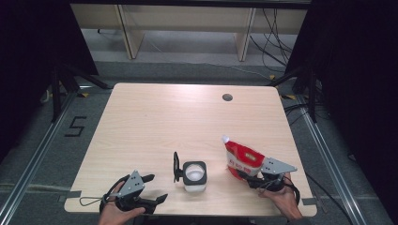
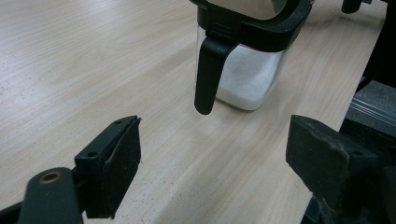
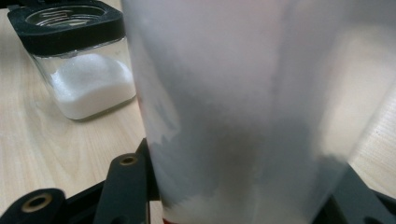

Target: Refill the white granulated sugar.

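The right claw (image 1: 249,177) pinches a glossy red pouch (image 1: 242,159) near the worktop's (image 1: 155,117) front edge, its long axis tilted, white spout toward 11 o'clock. The square glass jar (image 1: 194,176), black-rimmed, lid flipped open, part-filled with white granules, stands at the pouch's 9 o'clock. The left claw (image 1: 152,189) rests spread and empty, the jar at its 2 o'clock.

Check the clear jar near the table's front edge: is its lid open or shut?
Open. The jar has its black lid flipped up at its left, exposing white powder.
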`<state>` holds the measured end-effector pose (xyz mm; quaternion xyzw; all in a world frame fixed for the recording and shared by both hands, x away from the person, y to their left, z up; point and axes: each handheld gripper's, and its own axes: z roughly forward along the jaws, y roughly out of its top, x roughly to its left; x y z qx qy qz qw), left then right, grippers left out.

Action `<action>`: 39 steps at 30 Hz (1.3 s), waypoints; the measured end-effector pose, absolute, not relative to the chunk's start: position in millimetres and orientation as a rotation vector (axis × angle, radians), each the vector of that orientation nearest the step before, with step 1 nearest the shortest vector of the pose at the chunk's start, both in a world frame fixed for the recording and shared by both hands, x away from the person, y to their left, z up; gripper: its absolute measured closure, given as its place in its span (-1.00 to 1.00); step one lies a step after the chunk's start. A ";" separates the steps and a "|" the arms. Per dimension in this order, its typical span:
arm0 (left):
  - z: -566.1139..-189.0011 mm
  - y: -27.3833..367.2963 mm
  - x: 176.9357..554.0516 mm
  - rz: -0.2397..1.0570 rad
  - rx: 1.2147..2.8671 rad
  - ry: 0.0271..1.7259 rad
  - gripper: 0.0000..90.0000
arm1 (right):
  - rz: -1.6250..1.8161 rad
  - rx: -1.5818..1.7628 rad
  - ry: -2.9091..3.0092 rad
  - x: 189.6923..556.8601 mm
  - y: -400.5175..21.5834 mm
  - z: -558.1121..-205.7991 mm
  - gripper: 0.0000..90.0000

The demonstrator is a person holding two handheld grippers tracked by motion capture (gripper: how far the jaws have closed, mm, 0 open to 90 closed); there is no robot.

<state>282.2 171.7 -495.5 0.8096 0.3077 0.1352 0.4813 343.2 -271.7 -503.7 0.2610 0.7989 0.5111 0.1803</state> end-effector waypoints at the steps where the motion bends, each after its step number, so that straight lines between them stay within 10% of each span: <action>1: -495.4 172.2 282.5 0.335 1.977 0.744 -0.61 | 1.449 0.746 2.248 343.3 -271.3 -504.0 0.14; 39: -495.3 170.8 282.5 0.331 1.956 0.752 -0.61 | 1.366 1.068 2.193 294.8 -306.9 -486.3 -0.38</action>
